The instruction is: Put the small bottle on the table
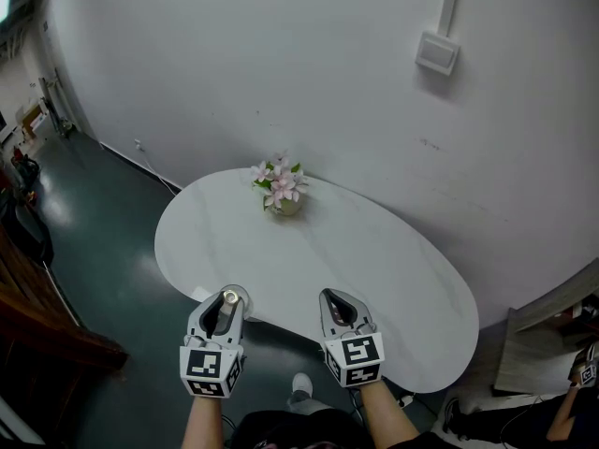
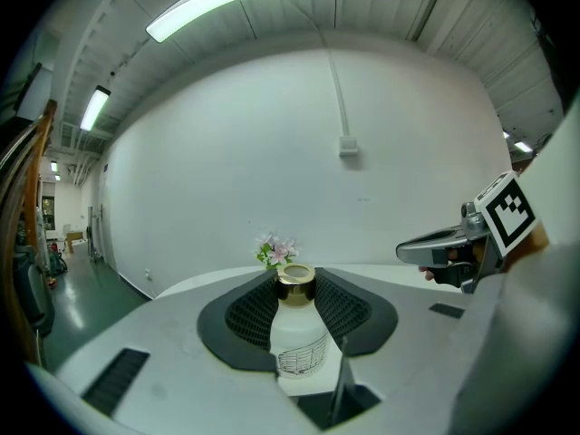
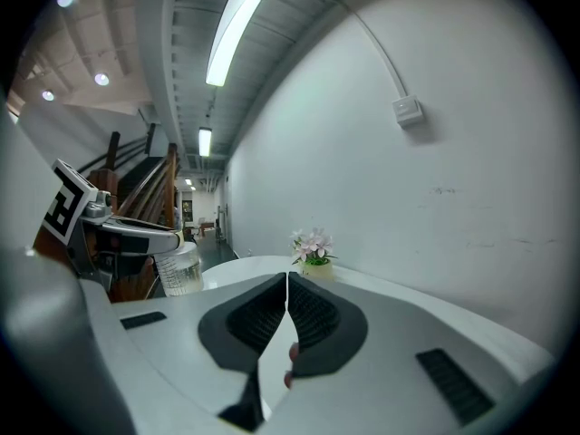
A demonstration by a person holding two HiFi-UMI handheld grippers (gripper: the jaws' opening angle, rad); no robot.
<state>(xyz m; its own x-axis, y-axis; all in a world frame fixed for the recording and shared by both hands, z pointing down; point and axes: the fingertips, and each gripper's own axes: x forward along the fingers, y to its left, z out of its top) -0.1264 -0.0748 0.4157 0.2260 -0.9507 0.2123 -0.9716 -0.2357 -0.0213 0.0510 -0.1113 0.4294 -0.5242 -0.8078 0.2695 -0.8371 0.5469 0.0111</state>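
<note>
Ceiling tube lights (image 2: pixel 237 3) give bright, even light; fisheye edges bow and darken.

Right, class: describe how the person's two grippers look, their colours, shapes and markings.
Both the left gripper and the right gripper are pale grey and taper forward. Their fingers carry black ribbed pads. Each bears a cube with black-and-white square markers. No sleeves or cables show.

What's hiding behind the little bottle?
Some pink flowers peek out behind the small bottle held in the left tongs. Their pot is covered by the gold cap.
</note>
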